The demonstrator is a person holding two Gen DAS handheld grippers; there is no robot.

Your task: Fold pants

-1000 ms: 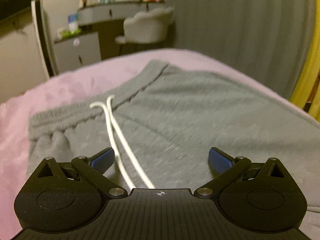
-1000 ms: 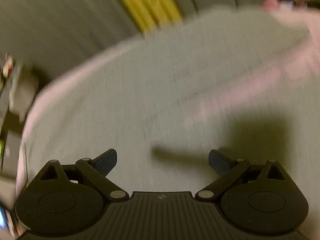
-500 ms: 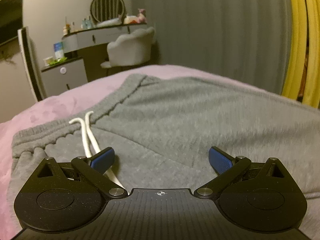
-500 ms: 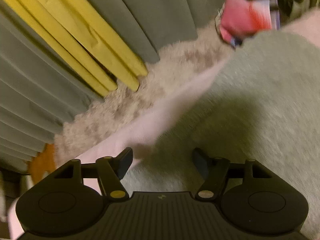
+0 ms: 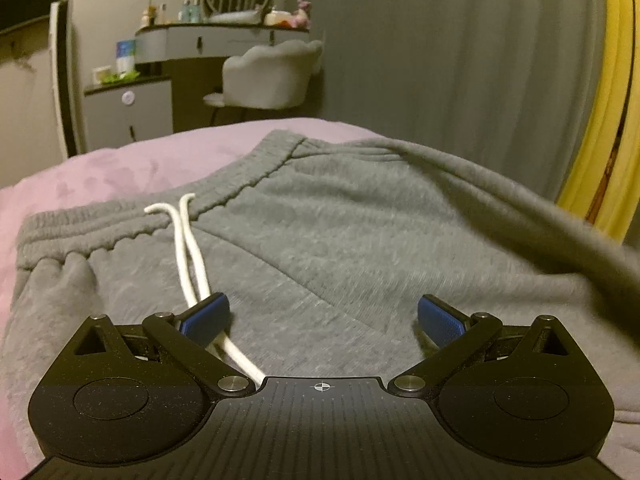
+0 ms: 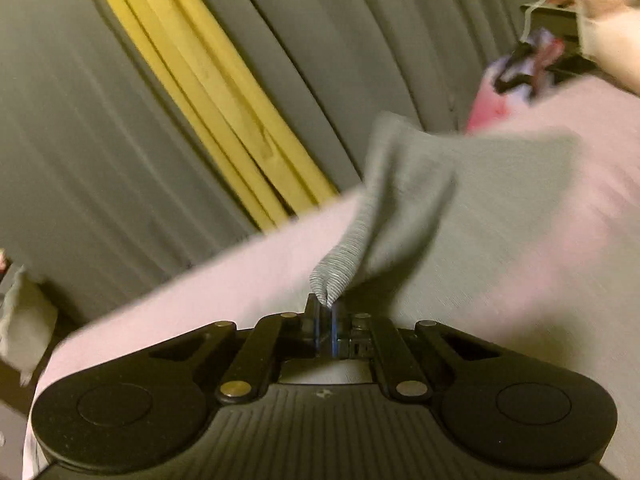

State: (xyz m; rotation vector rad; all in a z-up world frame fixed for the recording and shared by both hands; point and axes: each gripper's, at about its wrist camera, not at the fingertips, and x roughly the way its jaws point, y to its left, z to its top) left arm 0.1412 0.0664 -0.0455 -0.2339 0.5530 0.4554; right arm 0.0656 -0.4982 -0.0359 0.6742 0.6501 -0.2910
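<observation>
Grey pants (image 5: 344, 240) spread flat on a bed with a pink cover (image 5: 120, 168), white drawstring (image 5: 188, 256) trailing from the waistband. Left claw (image 5: 323, 320) gapes wide above them, empty. Right claw (image 6: 326, 320) pinched tight on a ribbed cuff (image 6: 340, 268). Grey curtain (image 5: 440, 48) behind, yellow panel (image 6: 208, 80), vanity desk (image 5: 208, 40), pale chair (image 5: 272, 76).

Pants (image 6: 480, 208) smeared by motion blur; dresser clutter (image 5: 192, 8) too small to identify.
</observation>
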